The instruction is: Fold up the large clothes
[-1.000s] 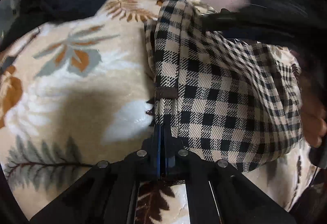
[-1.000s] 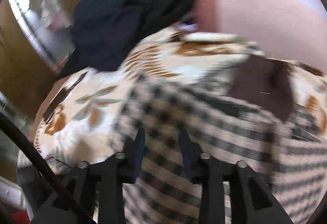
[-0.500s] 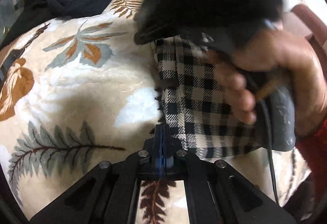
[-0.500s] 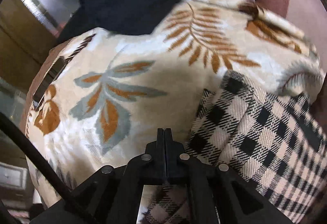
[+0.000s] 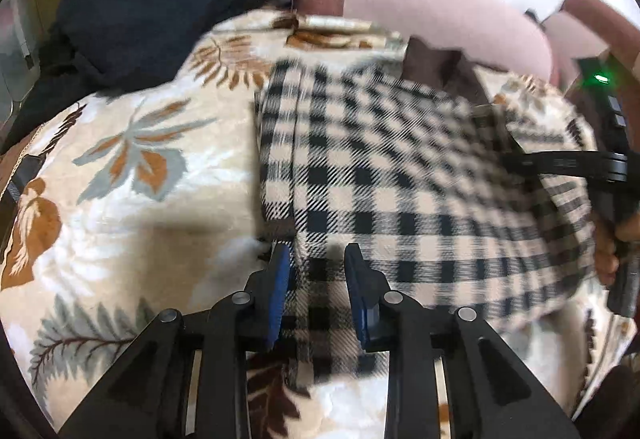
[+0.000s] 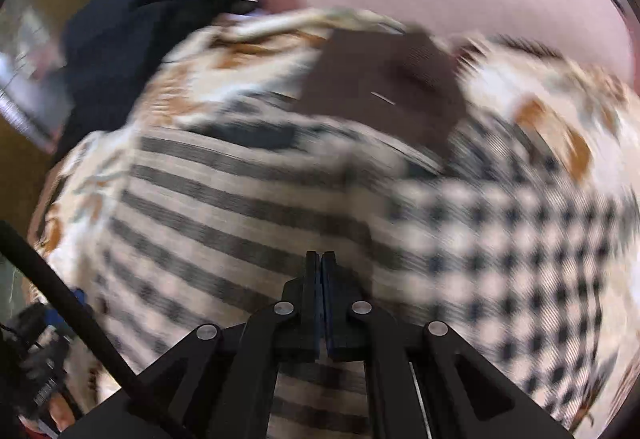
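Note:
A black-and-cream checked garment (image 5: 400, 179) lies folded on a floral blanket (image 5: 140, 159). My left gripper (image 5: 318, 275) hovers at the garment's near left corner. Its jaws are opening, with the cloth lying between the blue pads (image 5: 280, 279) and no pad pressing on it. The right wrist view is blurred by motion. In it my right gripper (image 6: 322, 263) is shut over the checked garment (image 6: 240, 199), with nothing visible between its pads. A brown collar piece (image 6: 380, 87) shows at the garment's far edge. The right-hand tool (image 5: 608, 159) and a person's fingers (image 5: 606, 259) sit at the garment's right edge.
A heap of dark navy clothing (image 5: 132, 11) lies at the blanket's far left. A pink cushioned back (image 5: 440, 19) runs behind the blanket, with a white wall above it. Bare blanket stretches left of the garment. A black cable (image 6: 80, 319) crosses the right view's lower left.
My left jaws have parted from shut. The right hand and its tool swept from over the garment's left part to its right edge. The right jaws were open, then shut.

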Demonstrator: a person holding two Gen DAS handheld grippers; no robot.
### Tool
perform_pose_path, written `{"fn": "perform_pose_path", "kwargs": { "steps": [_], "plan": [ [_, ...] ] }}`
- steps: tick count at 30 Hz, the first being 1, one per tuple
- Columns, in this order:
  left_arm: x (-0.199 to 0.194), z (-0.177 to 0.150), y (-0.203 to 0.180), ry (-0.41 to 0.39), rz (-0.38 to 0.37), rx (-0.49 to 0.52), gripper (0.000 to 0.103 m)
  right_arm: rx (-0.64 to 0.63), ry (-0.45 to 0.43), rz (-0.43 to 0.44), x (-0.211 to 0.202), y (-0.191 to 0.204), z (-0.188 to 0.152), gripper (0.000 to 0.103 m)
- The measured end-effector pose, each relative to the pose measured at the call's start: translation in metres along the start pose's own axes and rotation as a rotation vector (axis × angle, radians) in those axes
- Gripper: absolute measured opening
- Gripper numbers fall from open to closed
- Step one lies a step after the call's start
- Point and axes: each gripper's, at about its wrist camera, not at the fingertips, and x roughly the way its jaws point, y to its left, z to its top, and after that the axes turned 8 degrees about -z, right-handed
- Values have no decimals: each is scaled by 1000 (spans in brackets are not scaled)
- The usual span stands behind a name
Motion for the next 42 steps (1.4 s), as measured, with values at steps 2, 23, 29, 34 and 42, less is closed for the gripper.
{"fn": "perform_pose_path", "kwargs": {
  "steps": [2,23,29,34,42],
  "plan": [
    [14,0,3,28,21,-7,27,64,-15,-24,6,-30,-3,1],
    [35,-6,-50,54,61,146,33,142,-73,-101,-25,-69,-100,2],
    [26,-6,-48,53,64,129,37,230,-126,-183,-48,-112,-110,0],
    [2,-8,-62,22,31,148,37,269,-170,-164,-76,-123,-123,2],
    [2,-8,-123,26,30,250,38,262,-138,-113,-65,-133,-132,3]
  ]
}}
